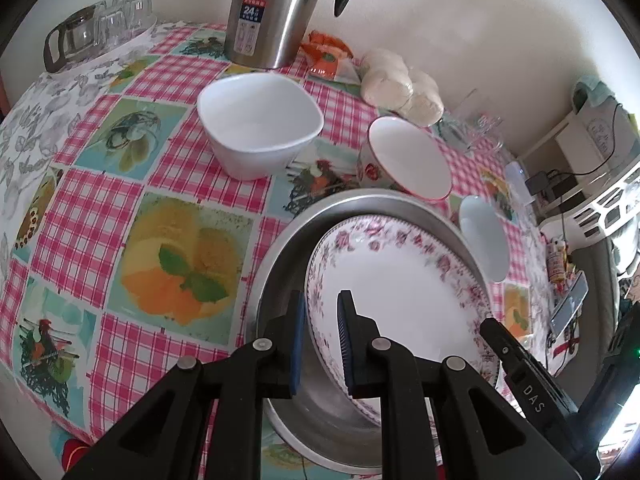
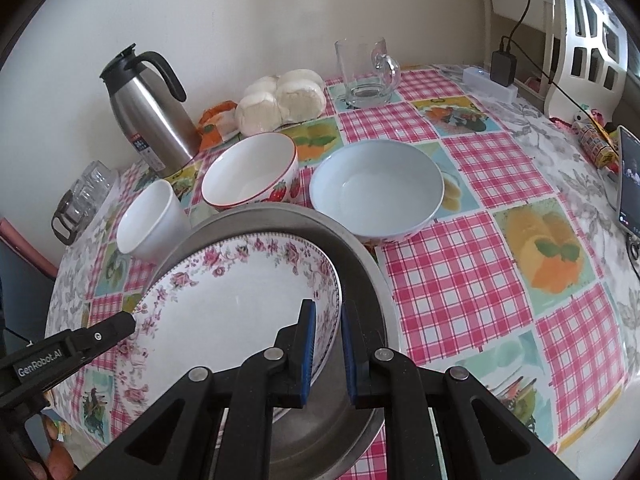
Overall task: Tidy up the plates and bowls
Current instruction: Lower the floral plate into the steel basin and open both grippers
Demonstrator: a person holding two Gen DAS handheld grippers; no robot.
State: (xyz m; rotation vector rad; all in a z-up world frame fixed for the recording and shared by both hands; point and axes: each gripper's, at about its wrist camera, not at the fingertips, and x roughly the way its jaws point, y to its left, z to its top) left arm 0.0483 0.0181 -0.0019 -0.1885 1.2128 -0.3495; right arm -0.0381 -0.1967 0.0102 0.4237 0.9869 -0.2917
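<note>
Nearest, both grippers clamp the same plate, white with a pink floral border: the left gripper pinches its left rim between blue pads, one pad inside the rim and one outside, and the right gripper grips the opposite rim the same way. Plate sits tilted inside a round metal pan, which rests on the surface, covered in a pink checked cloth with fruit pictures. Whether the plate touches the pan's floor is hidden by the grippers. Just beyond the pan, three bowls stand in a loose row: a square white bowl to the left, a strawberry bowl with a red rim in the middle, a pale blue bowl to the right. All three upright and empty, close to the pan's far rim but apart from each other. Farther back, near the wall: steel jug with black handle, an orange packet, a bag of white buns, a glass mug. Far left edge holds a cluster of glassware.
</note>
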